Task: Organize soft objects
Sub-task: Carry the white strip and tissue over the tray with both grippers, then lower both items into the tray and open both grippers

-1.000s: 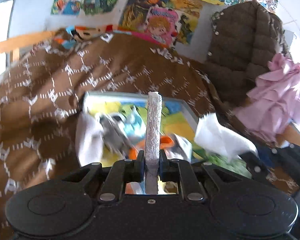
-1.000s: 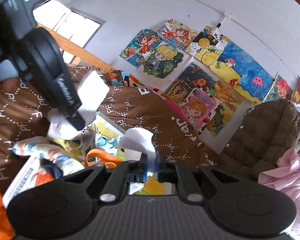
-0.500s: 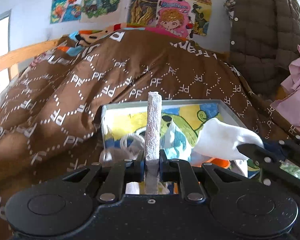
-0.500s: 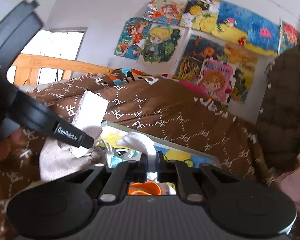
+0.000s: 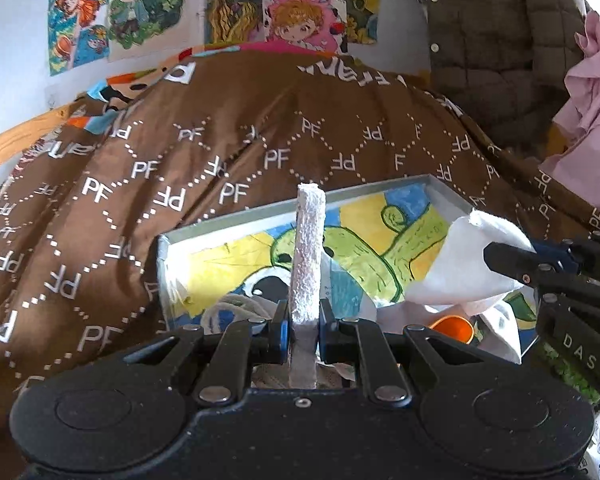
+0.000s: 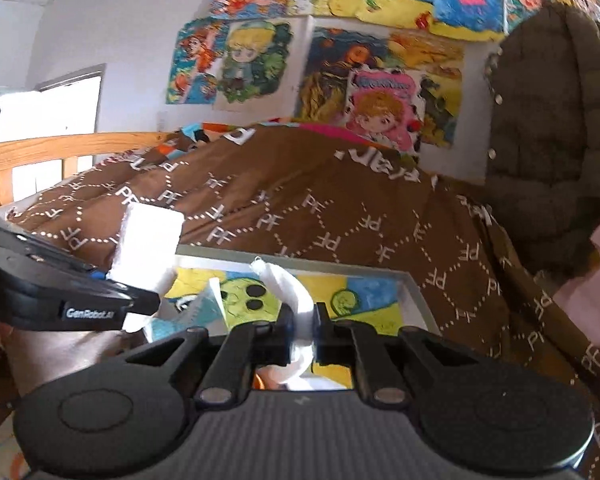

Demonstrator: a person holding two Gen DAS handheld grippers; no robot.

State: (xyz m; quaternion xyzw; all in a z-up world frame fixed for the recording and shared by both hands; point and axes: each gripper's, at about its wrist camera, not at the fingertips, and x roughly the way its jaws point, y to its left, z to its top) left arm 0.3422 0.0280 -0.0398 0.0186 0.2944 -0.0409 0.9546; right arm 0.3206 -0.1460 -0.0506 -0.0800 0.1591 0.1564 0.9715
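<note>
pinching a white terry towel (image 5: 309, 256) by two separate edges, the left gripper (image 5: 303, 330) and the right gripper (image 6: 302, 330) both have their fingers pressed together on cloth. in the left wrist view a folded band of the towel stands straight up from between the jaws; in the right wrist view a curled white fold rises from the jaws in the same way. each view also shows the other gripper off to one side with a white flap sticking out past its tips, so the towel seems to hang between the two above a shallow grey-rimmed tray (image 5: 260, 216) with a bright cartoon drawing on its floor.

the towel looks light, limp and not at all slippery: it should sag wherever it is unsupported and fold where it is let down, so corners or a doubled edge are the sensible places to hold, as now.

the tray lies on a brown quilted bedspread with white lettering (image 5: 148, 168). its near part is crowded with a white cord, an orange piece (image 5: 452, 326) and other cloth, while the far part toward the back rim shows bare. beyond it the bedspread rises in a soft hump, with a brown padded jacket (image 5: 500, 40) and a pink garment (image 5: 592, 120) near the right side.
</note>
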